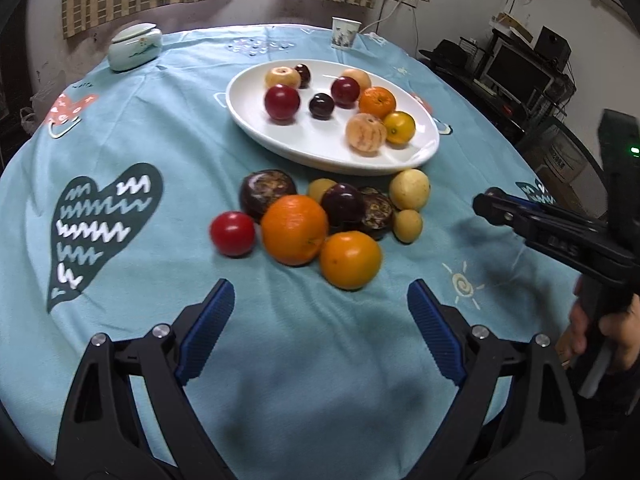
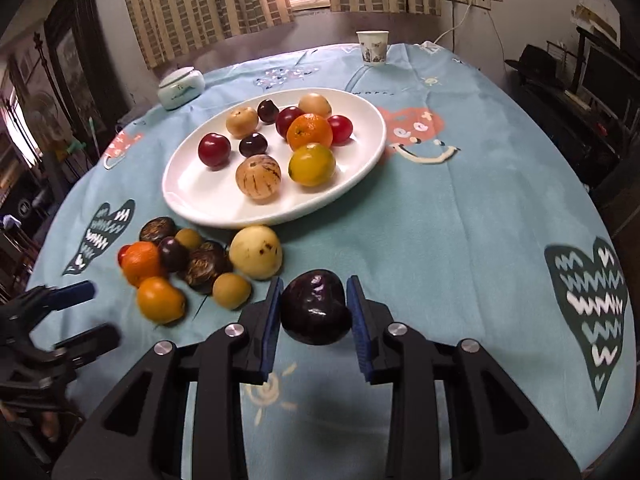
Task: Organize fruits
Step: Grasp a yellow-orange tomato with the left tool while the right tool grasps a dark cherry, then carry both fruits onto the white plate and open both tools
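I have a dark purple fruit (image 2: 316, 312) clamped between the blue pads (image 2: 269, 332) of my right gripper (image 2: 314, 318), held just above the teal tablecloth (image 2: 460, 240) at the near side of the table. Just beyond it to the left sits the loose pile of fruit: a pale yellow round fruit (image 2: 256, 252) nearest the plate, a small tan one (image 2: 231, 290) beside it, two dark brown mottled fruits (image 2: 205, 266), a dark plum (image 2: 173, 254), two oranges (image 2: 142, 262) and a red fruit barely showing behind them. From the left wrist view the same pile lies ahead of my left gripper (image 1: 320, 320), whose jaws stand wide apart with nothing between them, hovering over the cloth short of the nearest orange (image 1: 350, 260) and the red tomato-like fruit (image 1: 233, 233). Farther back rests the white oval plate (image 2: 192, 196), carrying red and dark plums, a mandarin (image 2: 310, 132), a yellow-orange citrus (image 2: 312, 164), a striped tan fruit (image 2: 258, 177) and two pale tan ones. At the far edge stand a paper cup (image 2: 373, 48) to the right and a lidded ceramic jar (image 2: 180, 88) to the left, with checked curtains (image 2: 200, 4) behind.
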The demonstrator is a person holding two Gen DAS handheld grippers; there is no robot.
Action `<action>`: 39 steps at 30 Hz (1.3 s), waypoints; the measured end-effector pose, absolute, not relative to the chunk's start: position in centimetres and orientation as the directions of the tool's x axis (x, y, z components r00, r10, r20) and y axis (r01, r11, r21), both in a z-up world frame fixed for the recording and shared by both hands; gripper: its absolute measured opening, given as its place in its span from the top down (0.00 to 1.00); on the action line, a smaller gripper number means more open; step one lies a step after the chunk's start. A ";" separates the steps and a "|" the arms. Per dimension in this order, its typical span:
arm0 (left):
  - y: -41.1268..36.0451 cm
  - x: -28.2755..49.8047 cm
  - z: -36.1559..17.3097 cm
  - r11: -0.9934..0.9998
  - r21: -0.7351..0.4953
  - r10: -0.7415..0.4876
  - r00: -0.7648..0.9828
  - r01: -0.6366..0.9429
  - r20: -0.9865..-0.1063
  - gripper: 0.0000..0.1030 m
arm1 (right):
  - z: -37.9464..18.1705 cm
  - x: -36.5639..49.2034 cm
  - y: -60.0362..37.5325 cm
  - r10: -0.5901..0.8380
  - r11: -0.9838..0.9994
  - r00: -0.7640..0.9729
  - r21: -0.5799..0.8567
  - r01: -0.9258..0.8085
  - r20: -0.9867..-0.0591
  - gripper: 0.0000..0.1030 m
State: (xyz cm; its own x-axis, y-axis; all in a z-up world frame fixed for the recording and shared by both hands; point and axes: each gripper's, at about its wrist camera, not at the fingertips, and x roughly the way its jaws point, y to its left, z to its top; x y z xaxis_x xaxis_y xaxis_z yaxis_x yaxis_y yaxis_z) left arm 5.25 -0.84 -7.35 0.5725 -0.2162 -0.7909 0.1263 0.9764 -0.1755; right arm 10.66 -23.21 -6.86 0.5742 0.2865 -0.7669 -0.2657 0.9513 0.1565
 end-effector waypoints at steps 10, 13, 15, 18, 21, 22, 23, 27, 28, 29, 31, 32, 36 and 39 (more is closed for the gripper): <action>-4.5 8.5 -10.0 0.981 -0.140 -0.192 0.534 0.136 -0.823 0.40 | -7.2 9.0 -26.5 0.324 0.946 0.564 0.246 -0.211 -0.759 0.68; -4.5 9.1 -10.1 0.985 -0.120 -0.167 0.546 0.121 -0.821 0.58 | -7.0 8.8 -26.6 0.335 0.942 0.565 0.256 -0.218 -0.754 0.68; -4.1 8.9 -9.9 0.981 -0.155 -0.195 0.536 0.119 -0.821 0.58 | -6.8 8.5 -26.5 0.343 0.939 0.567 0.262 -0.223 -0.748 0.68; -3.8 8.2 -9.4 0.975 -0.178 -0.220 0.534 0.130 -0.816 0.58 | -6.3 8.3 -26.6 0.348 0.938 0.577 0.266 -0.224 -0.739 0.68; -3.5 7.3 -8.8 0.974 -0.178 -0.227 0.543 0.143 -0.809 0.58 | -6.0 8.1 -26.2 0.352 0.936 0.580 0.267 -0.230 -0.735 0.68; -3.4 7.0 -8.5 0.973 -0.181 -0.232 0.547 0.146 -0.804 0.58 | -6.0 8.2 -25.9 0.355 0.935 0.576 0.265 -0.236 -0.737 0.68; -3.2 6.7 -8.2 0.972 -0.183 -0.233 0.552 0.146 -0.801 0.58 | -6.0 8.1 -25.6 0.356 0.934 0.572 0.263 -0.242 -0.739 0.68; -2.4 6.2 -7.2 0.970 -0.194 -0.242 0.572 0.146 -0.784 0.58 | -5.9 8.1 -24.1 0.367 0.928 0.560 0.255 -0.271 -0.743 0.68; -2.1 6.1 -6.9 0.970 -0.195 -0.245 0.578 0.147 -0.779 0.58 | -5.8 8.1 -23.8 0.369 0.927 0.559 0.252 -0.278 -0.743 0.68; -1.8 6.0 -6.6 0.969 -0.196 -0.245 0.584 0.147 -0.774 0.58 | -5.7 8.0 -23.5 0.370 0.926 0.559 0.248 -0.284 -0.742 0.68; -1.2 6.1 -5.9 0.970 -0.197 -0.242 0.601 0.140 -0.762 0.58 | -5.5 8.0 -23.0 0.372 0.925 0.559 0.244 -0.293 -0.740 0.68; -0.8 6.1 -5.7 0.971 -0.198 -0.239 0.607 0.135 -0.758 0.58 | -5.4 8.0 -22.6 0.374 0.923 0.560 0.241 -0.299 -0.739 0.68; 0.6 6.6 -4.8 0.971 -0.209 -0.234 0.621 0.115 -0.748 0.58 | -5.0 8.1 -21.8 0.386 0.918 0.558 0.244 -0.313 -0.735 0.68; 1.4 7.1 -4.4 0.972 -0.209 -0.227 0.626 0.104 -0.746 0.58 | -4.8 8.3 -21.4 0.394 0.914 0.555 0.248 -0.322 -0.732 0.68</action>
